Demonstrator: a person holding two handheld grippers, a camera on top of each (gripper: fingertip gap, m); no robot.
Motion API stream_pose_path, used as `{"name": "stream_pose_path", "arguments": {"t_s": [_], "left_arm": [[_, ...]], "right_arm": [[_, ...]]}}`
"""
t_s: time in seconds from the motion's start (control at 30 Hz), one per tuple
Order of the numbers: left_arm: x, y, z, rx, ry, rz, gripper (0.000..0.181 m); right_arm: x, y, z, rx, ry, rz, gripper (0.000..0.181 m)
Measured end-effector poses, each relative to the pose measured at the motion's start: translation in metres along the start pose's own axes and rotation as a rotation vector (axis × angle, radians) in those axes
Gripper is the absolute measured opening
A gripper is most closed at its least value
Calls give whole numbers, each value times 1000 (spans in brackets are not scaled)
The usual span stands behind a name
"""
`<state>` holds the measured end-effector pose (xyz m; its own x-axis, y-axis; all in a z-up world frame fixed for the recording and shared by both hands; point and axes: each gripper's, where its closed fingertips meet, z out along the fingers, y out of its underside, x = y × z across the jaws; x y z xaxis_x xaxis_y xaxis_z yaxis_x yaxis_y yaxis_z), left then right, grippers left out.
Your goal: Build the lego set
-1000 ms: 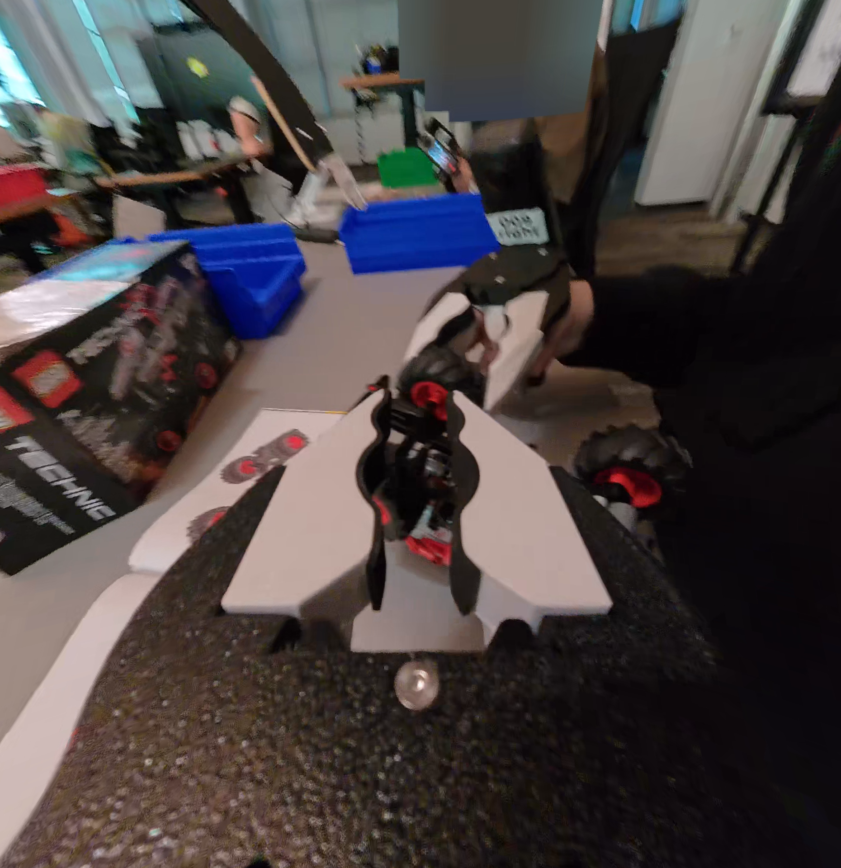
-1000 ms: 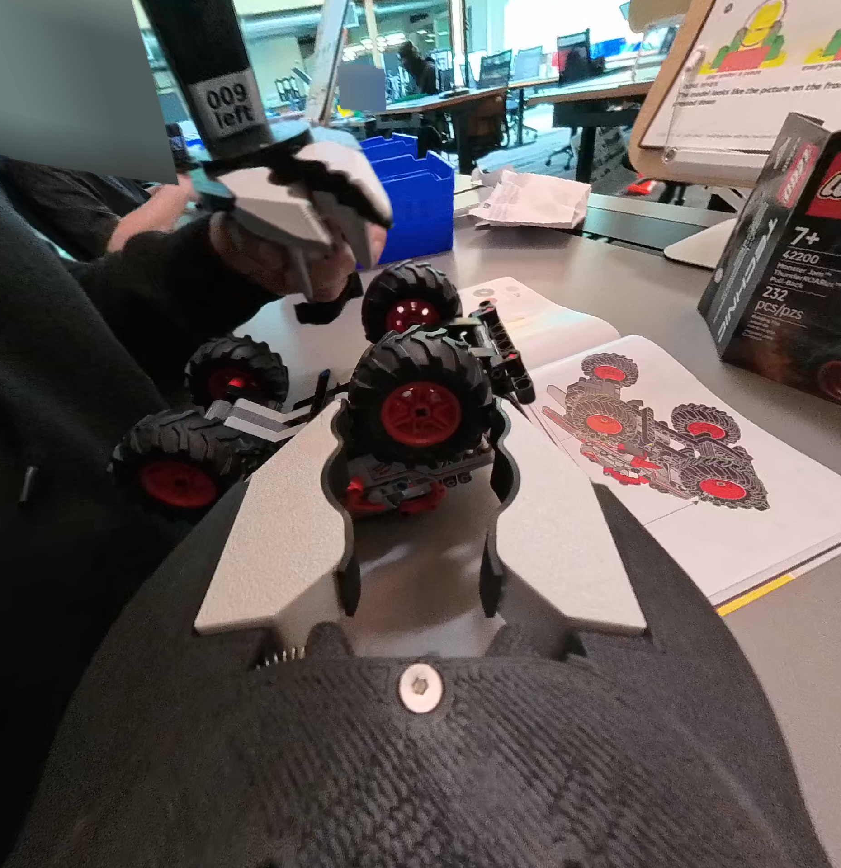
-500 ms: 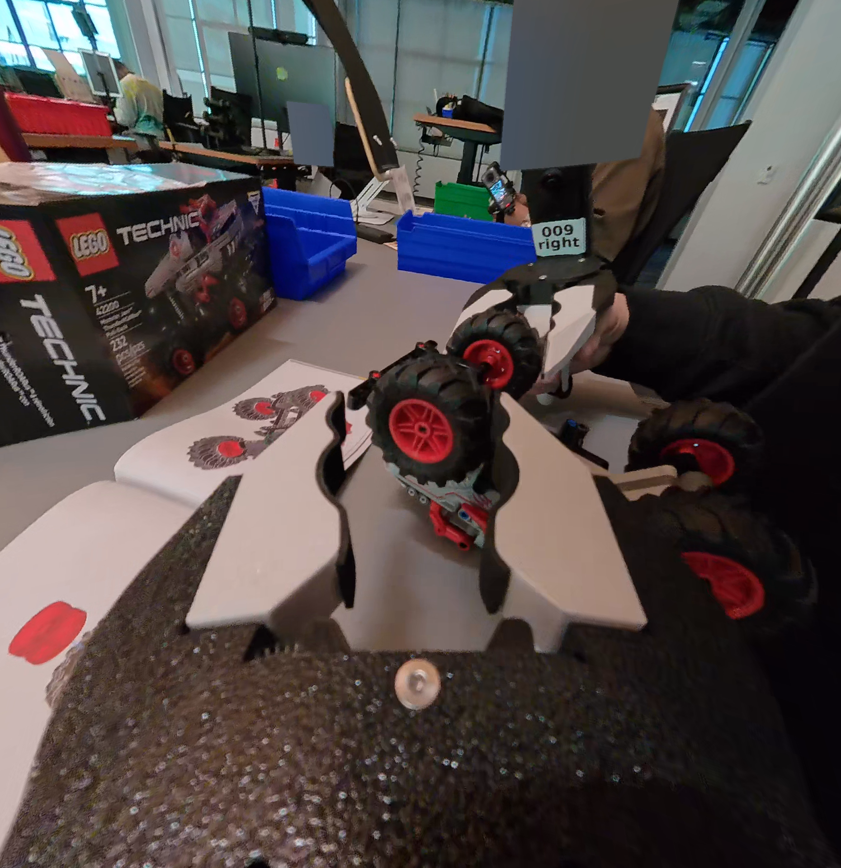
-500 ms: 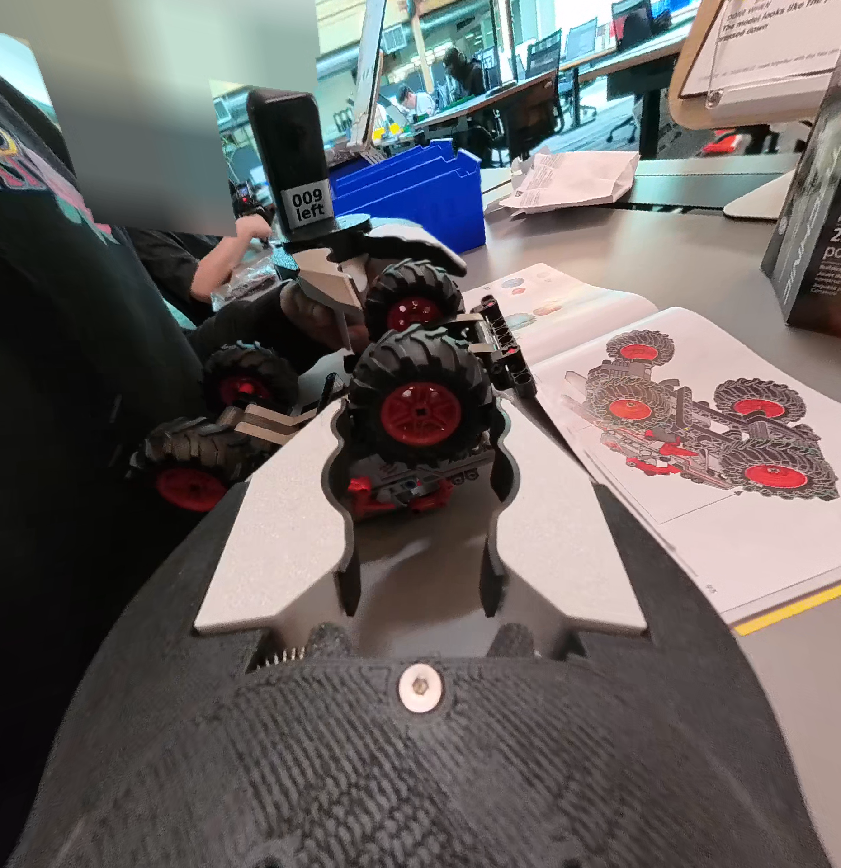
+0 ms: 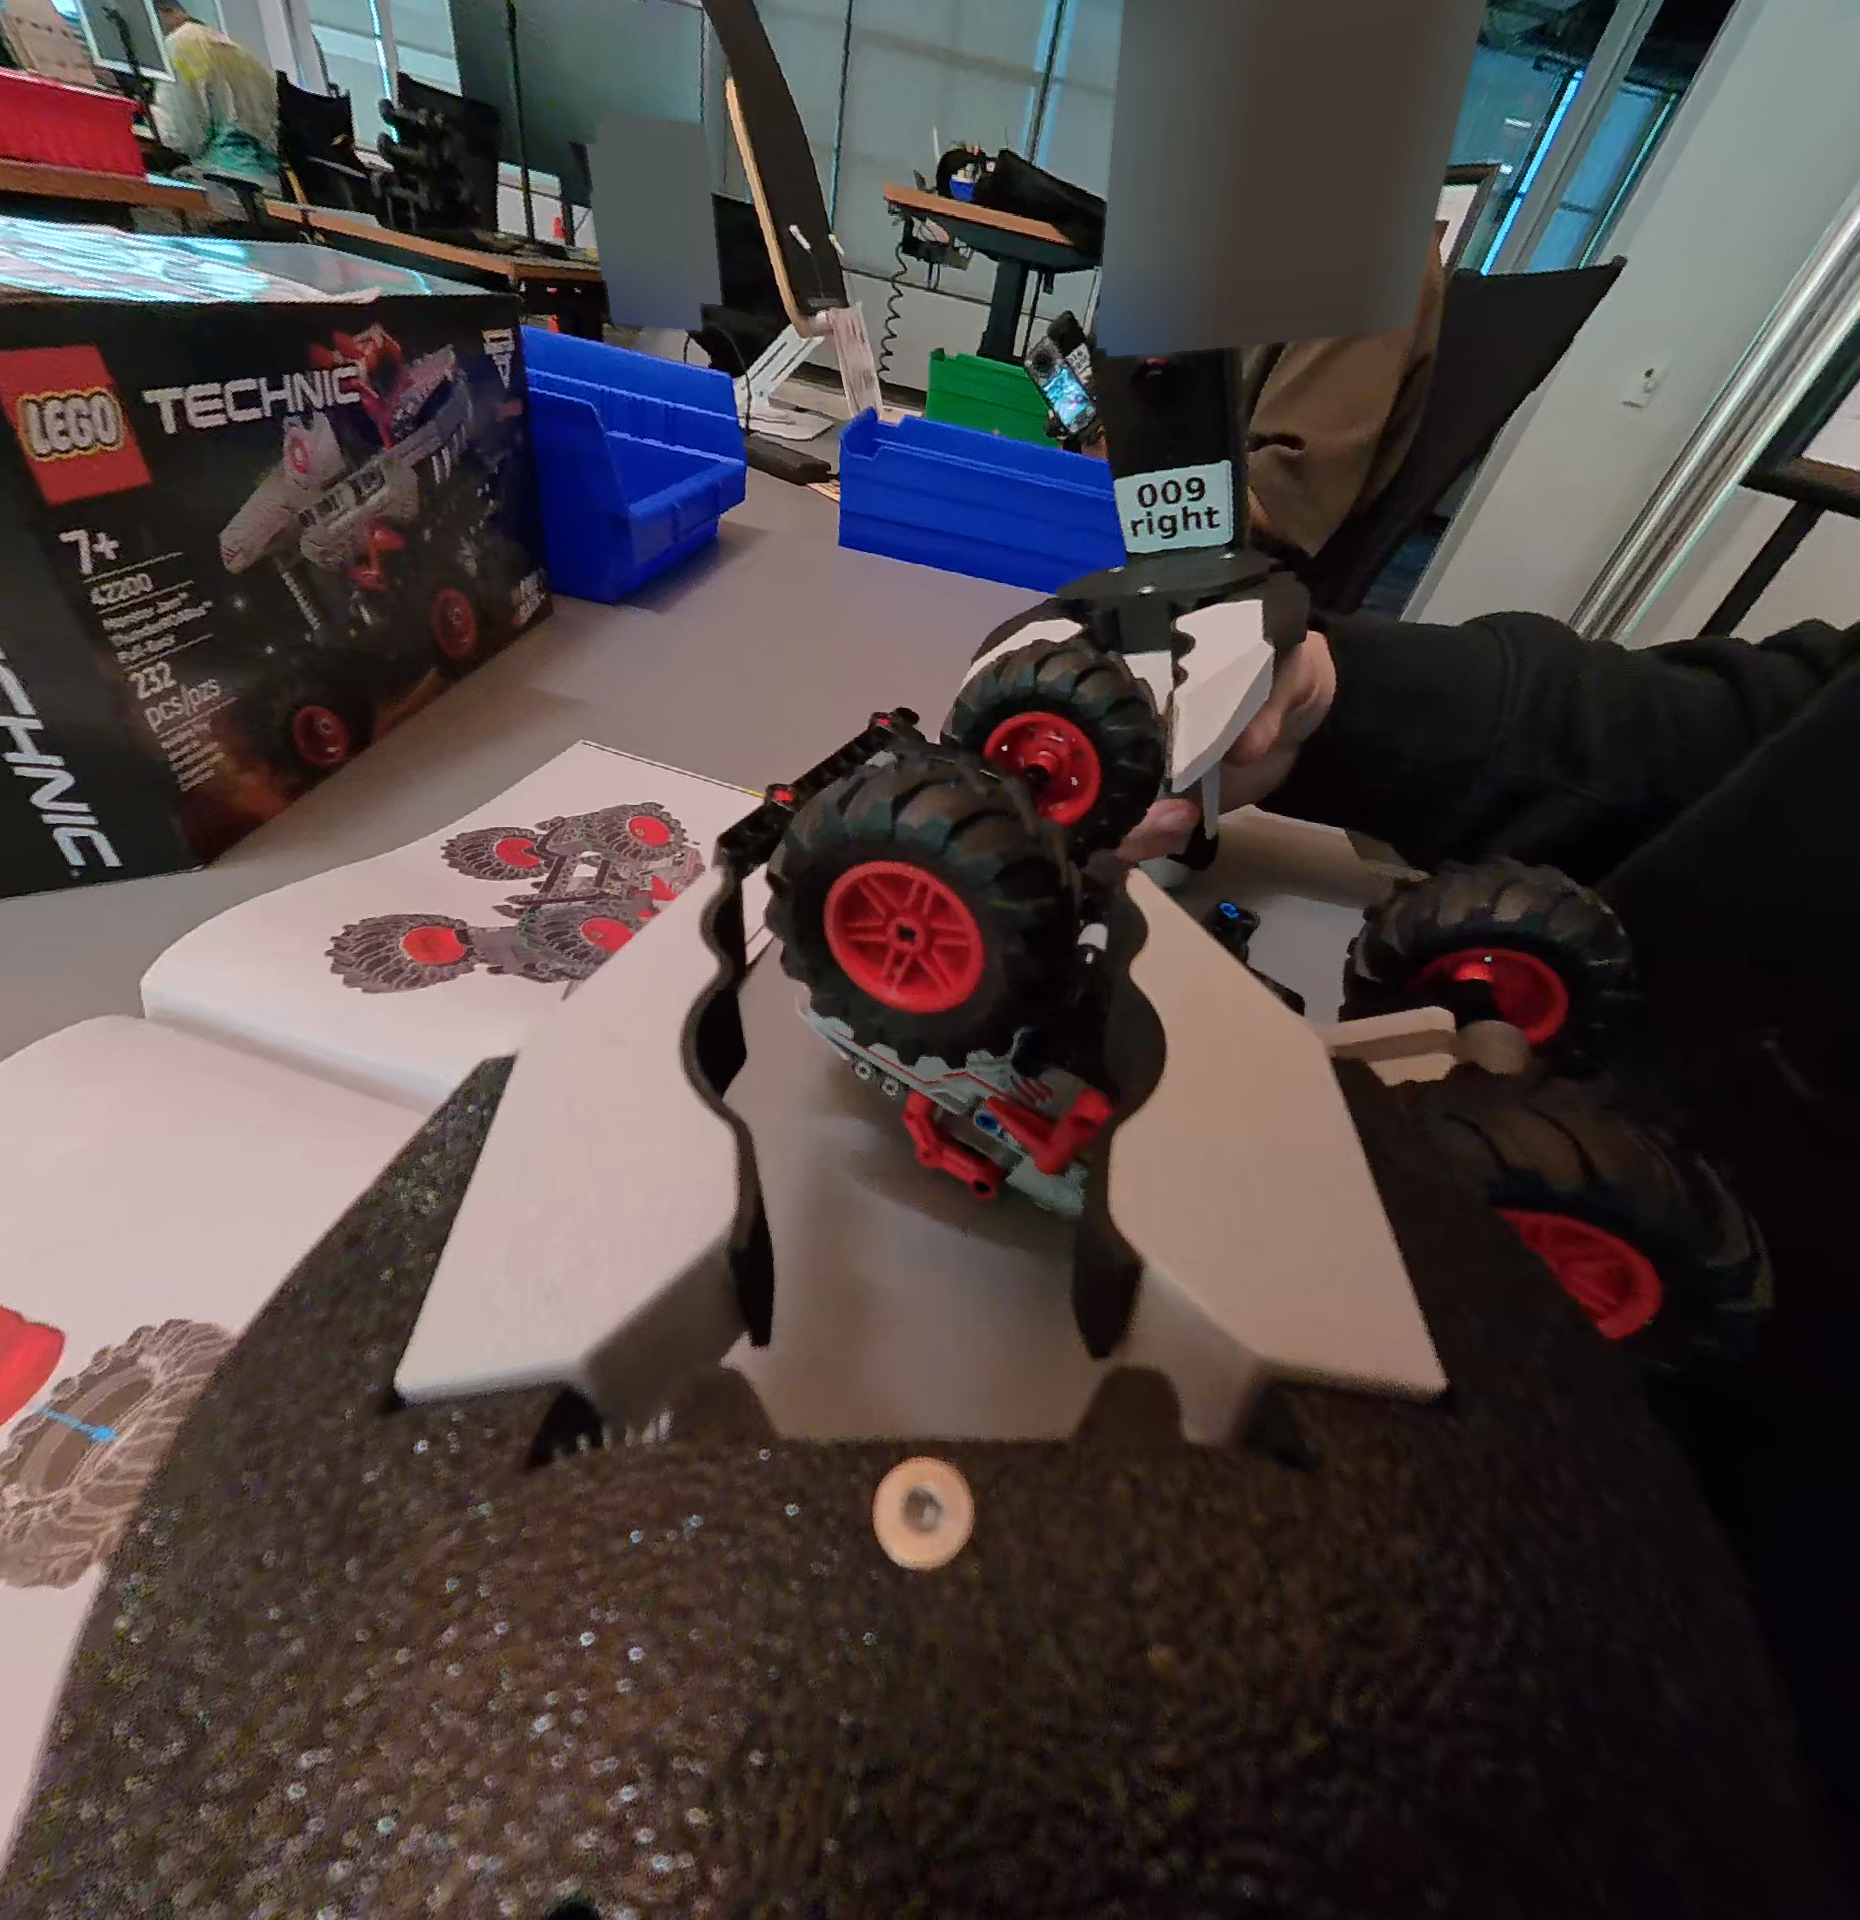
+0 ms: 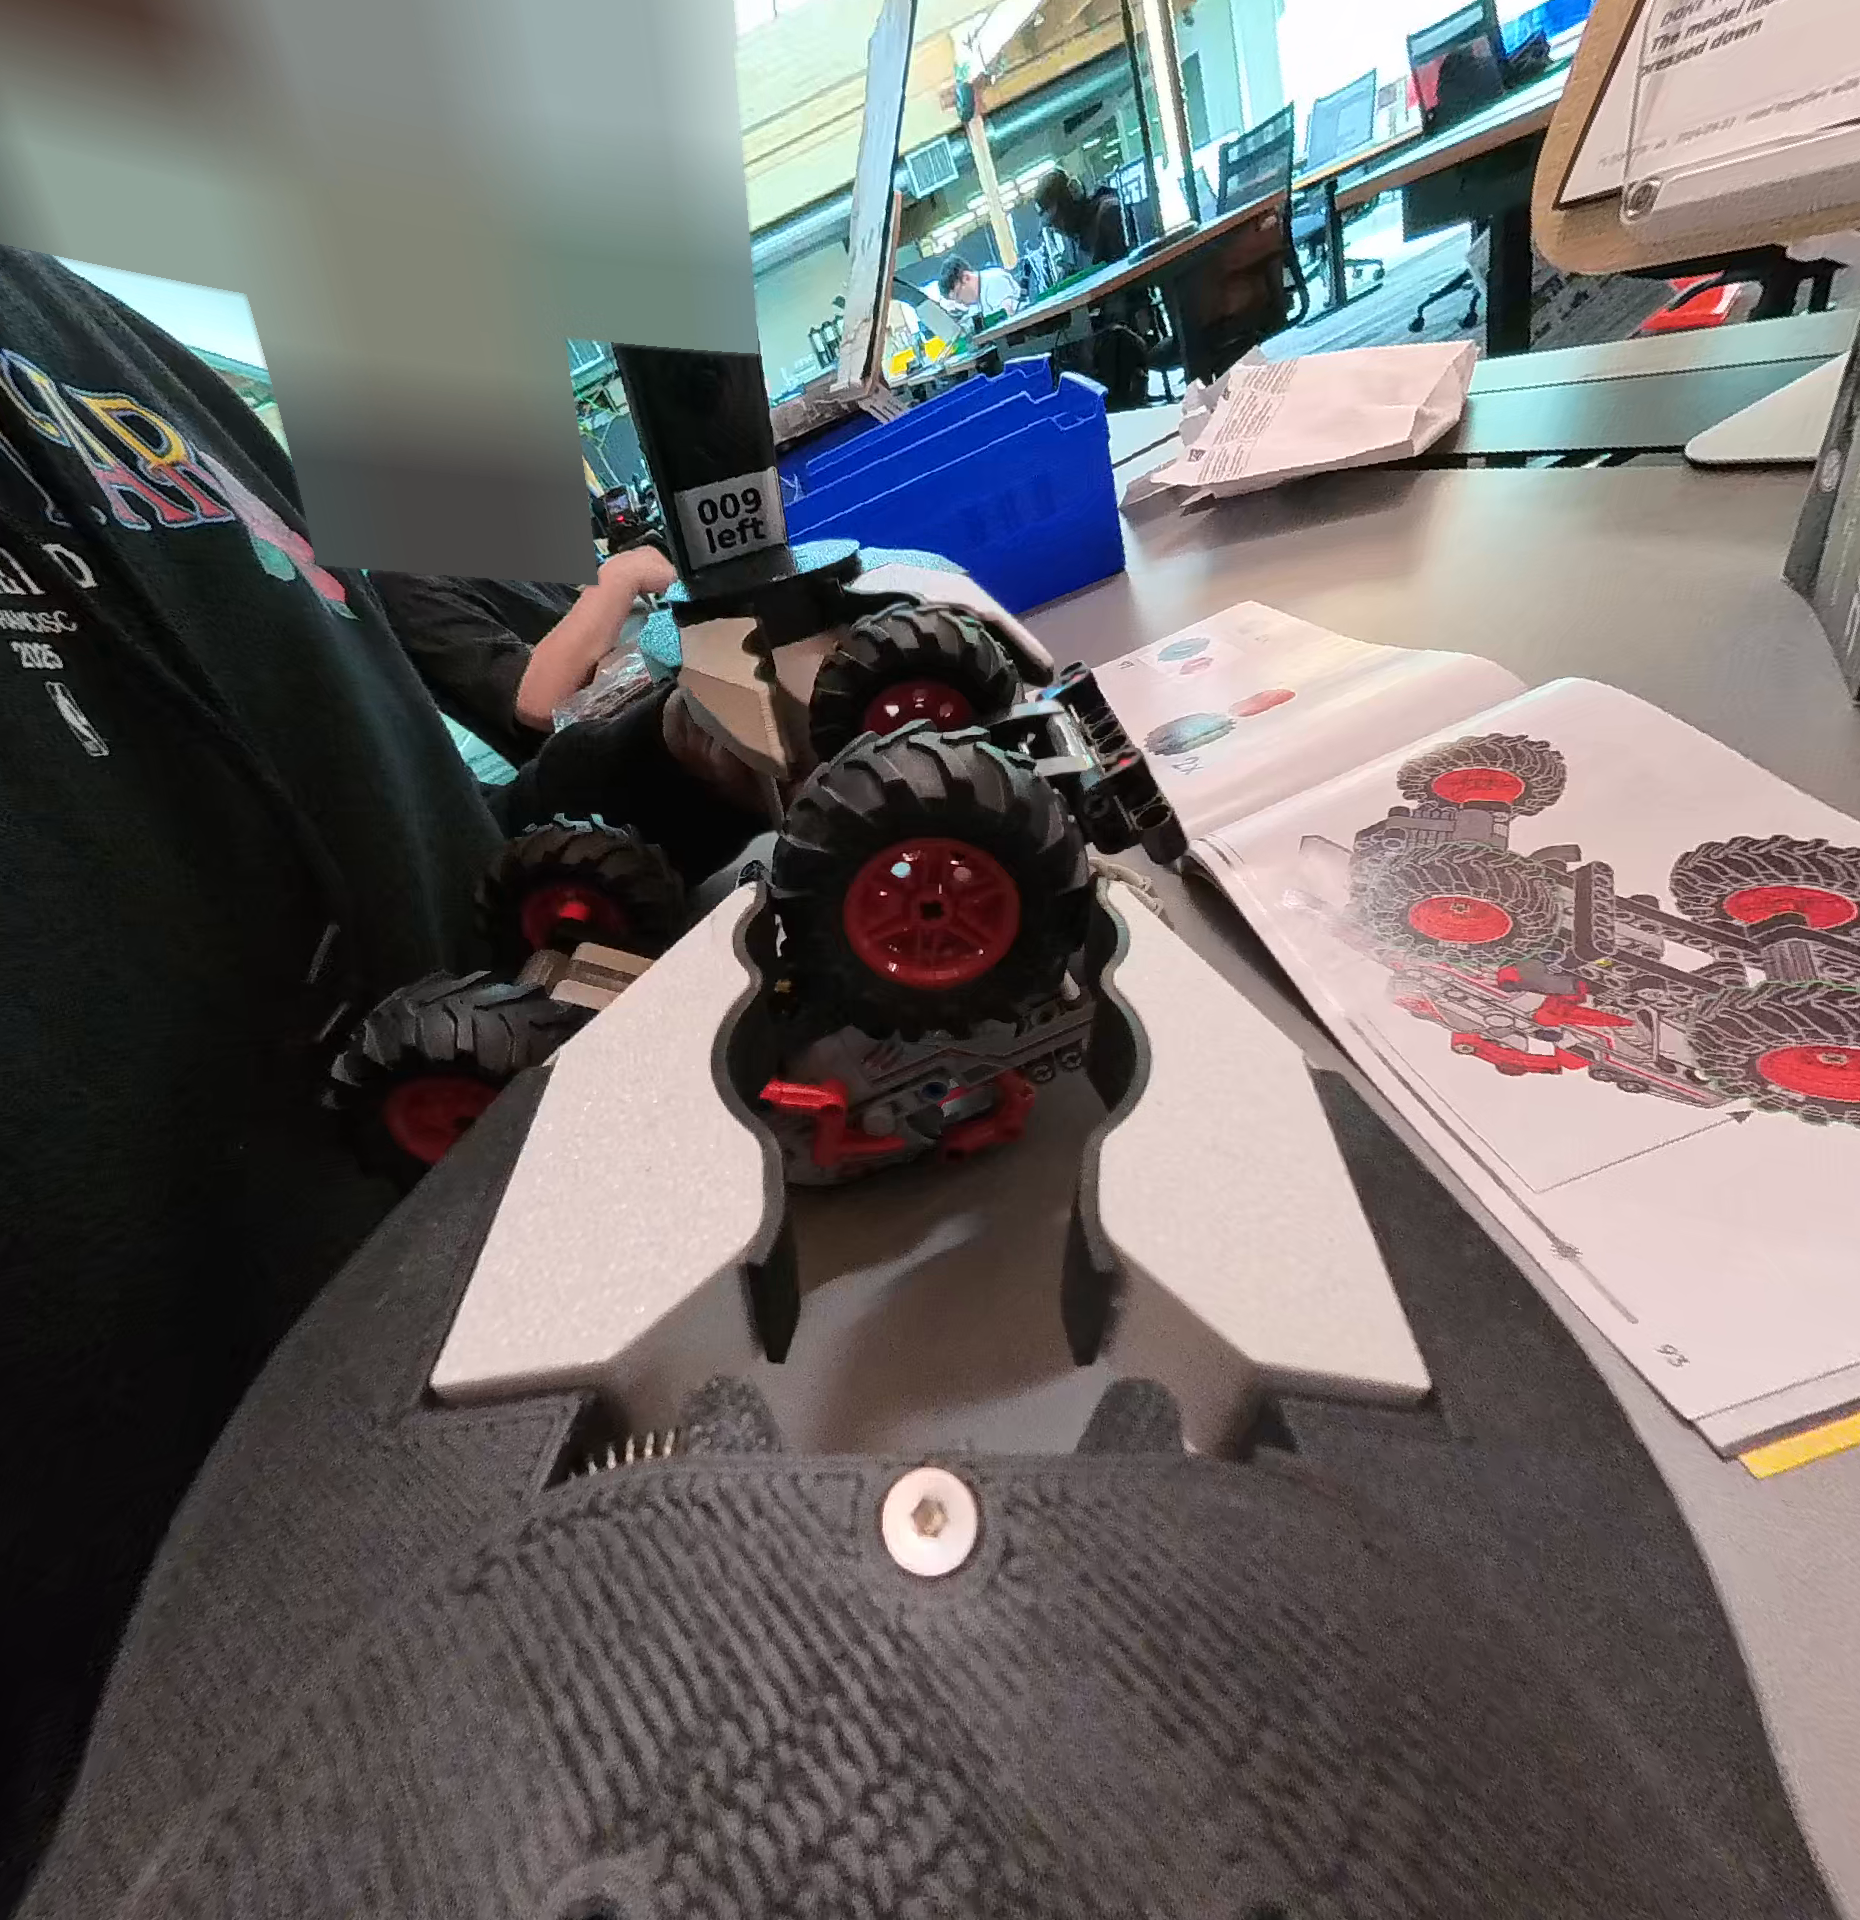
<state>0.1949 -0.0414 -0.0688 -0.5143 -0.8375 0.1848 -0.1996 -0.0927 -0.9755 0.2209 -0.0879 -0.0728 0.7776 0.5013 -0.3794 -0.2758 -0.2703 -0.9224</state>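
Note:
A Lego truck chassis (image 5: pixel 978 1101) in grey and red hangs in the air between my two grippers, with a black tyre on a red hub on each side. My left gripper (image 5: pixel 921 894) is open around one wheel (image 5: pixel 905 935), with a small gap at the left finger. My right gripper (image 6: pixel 931 914) is shut on the opposite wheel (image 6: pixel 931 925). The right gripper also shows farther off in the left wrist view (image 5: pixel 1102 675), and the left gripper in the right wrist view (image 6: pixel 884 644). A person's hands hold both.
Two loose wheels (image 5: pixel 1487 966) (image 6: pixel 583 904) joined by a grey piece lie on the grey table (image 5: pixel 749 644) near the person's dark sleeve. The open instruction booklet (image 6: pixel 1528 1039), the set's box (image 5: pixel 230 571), blue bins (image 5: pixel 967 509) and a white paper bag (image 6: pixel 1321 416) lie around.
My left gripper has opened from nearly shut and moved in around the model's far wheel. My right gripper has kept its hold and tipped the model a little.

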Motion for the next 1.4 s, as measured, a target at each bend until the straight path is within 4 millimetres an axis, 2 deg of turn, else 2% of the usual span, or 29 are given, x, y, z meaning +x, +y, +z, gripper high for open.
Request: {"name": "stream_pose_path", "arguments": {"t_s": [0.17,0.33,0.77,1.0,1.13,1.4], "left_arm": [[2,-1,1,22,0,24,58],[0,-2,3,53,-8,14,66],[1,-3,4,61,-19,52,60],[2,-3,3,61,-23,86,60],[7,-5,3,64,-15,144,60],[11,-7,1,63,-17,212,60]], "right_arm": [[-3,0,0,1,-5,1,58],[-3,0,0,-2,-6,12,58],[-3,0,0,4,-24,112,58],[-3,-1,2,1,-38,242,59],[-11,-3,6,-7,-97,353,62],[-11,-4,7,21,-123,406,62]]}}
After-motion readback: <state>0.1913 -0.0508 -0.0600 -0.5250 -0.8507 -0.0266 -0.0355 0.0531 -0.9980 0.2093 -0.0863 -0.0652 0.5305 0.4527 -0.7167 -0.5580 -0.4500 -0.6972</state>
